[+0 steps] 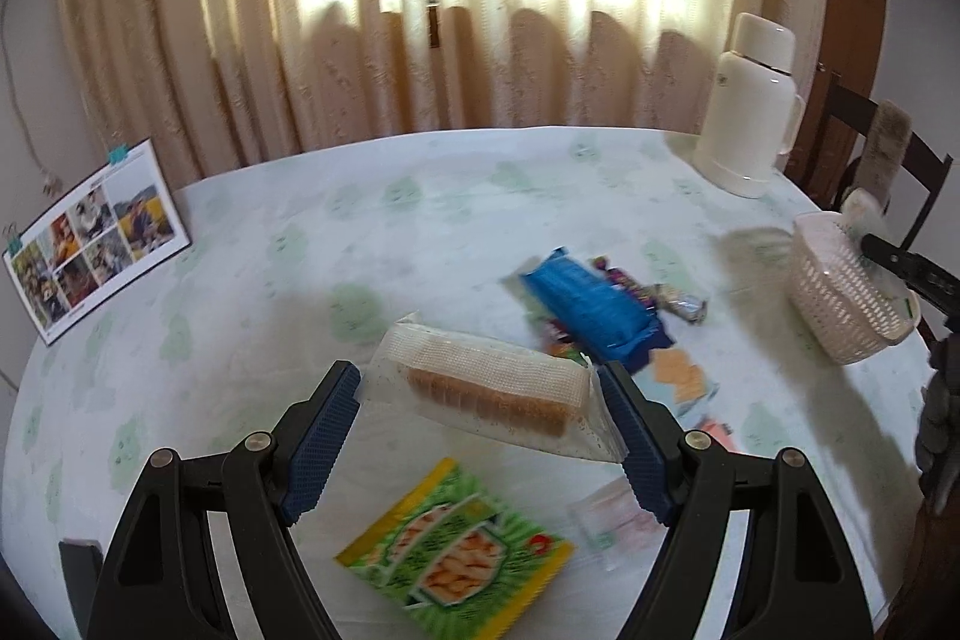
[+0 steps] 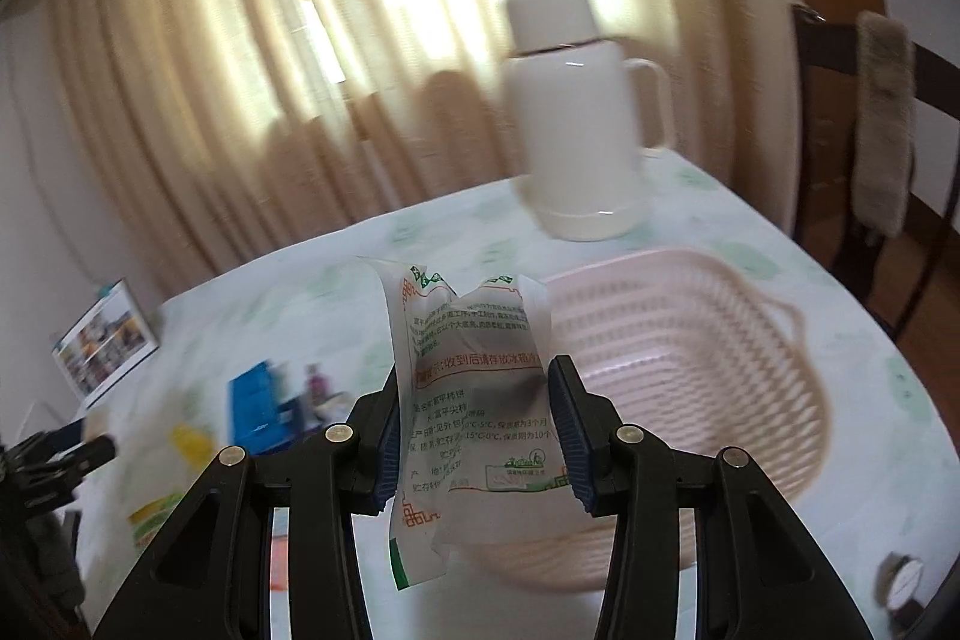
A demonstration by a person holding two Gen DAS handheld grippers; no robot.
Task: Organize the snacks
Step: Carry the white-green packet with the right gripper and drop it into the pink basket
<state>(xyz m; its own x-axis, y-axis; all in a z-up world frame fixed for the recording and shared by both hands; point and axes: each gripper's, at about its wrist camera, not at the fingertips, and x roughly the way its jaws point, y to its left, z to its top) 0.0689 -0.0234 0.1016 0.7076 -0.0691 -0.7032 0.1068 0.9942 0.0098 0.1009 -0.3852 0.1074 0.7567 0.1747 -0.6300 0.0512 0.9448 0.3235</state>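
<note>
Nearest the right-wrist lens, the right gripper [image 2: 474,436] is clamped on a white printed pouch [image 2: 474,388], its blue pads pressing both sides while the crinkled packet stands upright between them. Just beyond and to the right sits the pink basket [image 2: 750,340], which looks empty from this angle; the pouch hangs at its near-left rim, so this seems to be the carry-and-drop step for that snack. Next, the pouch must come in over the basket's hollow before the jaws part.

On the other side, the left gripper [image 1: 480,430] holds a clear pack of biscuits [image 1: 486,394] crosswise, lifted off the tablecloth [image 1: 270,232]; the right pad meets the wrapper's end, though at the left pad contact is harder to judge. Beneath it lie a green snack bag [image 1: 456,550] and a pale wrapper [image 1: 606,517]; farther out, a blue packet [image 1: 594,304] among small sweets. The basket stands well apart at the table's right, so a long sideways carry awaits, clear of the cream thermos [image 1: 750,106].
</note>
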